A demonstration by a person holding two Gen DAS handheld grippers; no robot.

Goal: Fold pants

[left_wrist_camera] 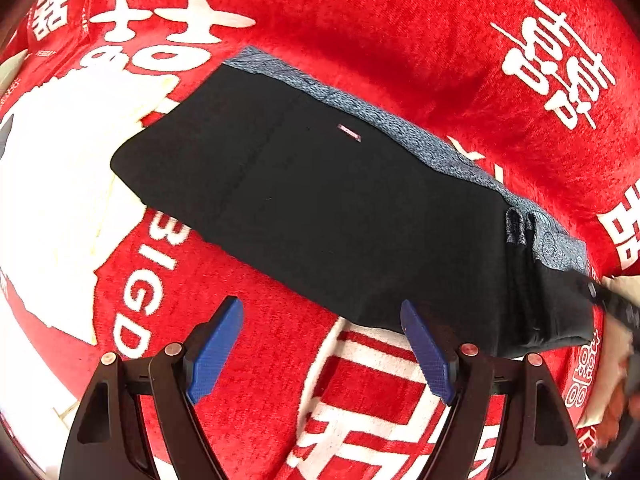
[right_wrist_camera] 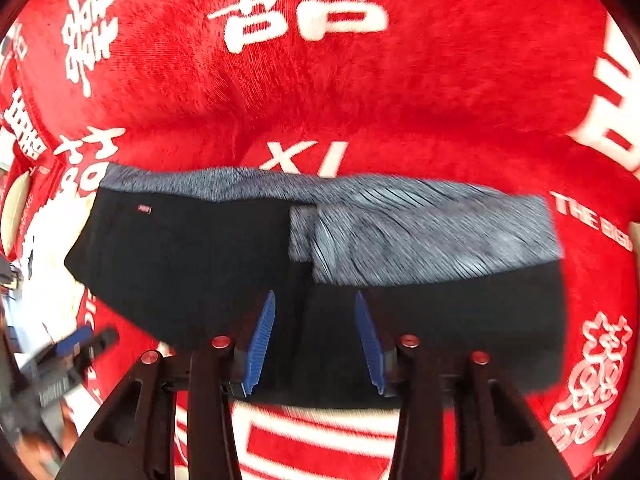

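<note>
1. The pants (left_wrist_camera: 304, 200) lay folded into a compact black block on a red blanket (left_wrist_camera: 360, 32) printed with large white characters.
2. Their grey patterned lining (left_wrist_camera: 400, 136) showed as a strip along the far edge of the block, and a small label (left_wrist_camera: 349, 132) sat on the black cloth near that strip.
3. The left gripper (left_wrist_camera: 322, 344) pointed steeply down with its blue pads (left_wrist_camera: 216, 352) spread wide and nothing between them; below it was bare blanket, and only its right pad reached the near edge of the pants.
4. The right gripper (right_wrist_camera: 316, 340) also pointed steeply down, over the near edge of the pants (right_wrist_camera: 192, 264).
5. Its blue pads (right_wrist_camera: 262, 344) stood partly apart, with black cloth seen in the gap, but neither pad appeared to press on it.
6. The right wrist view was blurred, so the lining (right_wrist_camera: 420, 232) looked streaked there.
7. The left gripper (right_wrist_camera: 80, 344) appeared at the lower left of that view, blurred, beside the pants.
</note>
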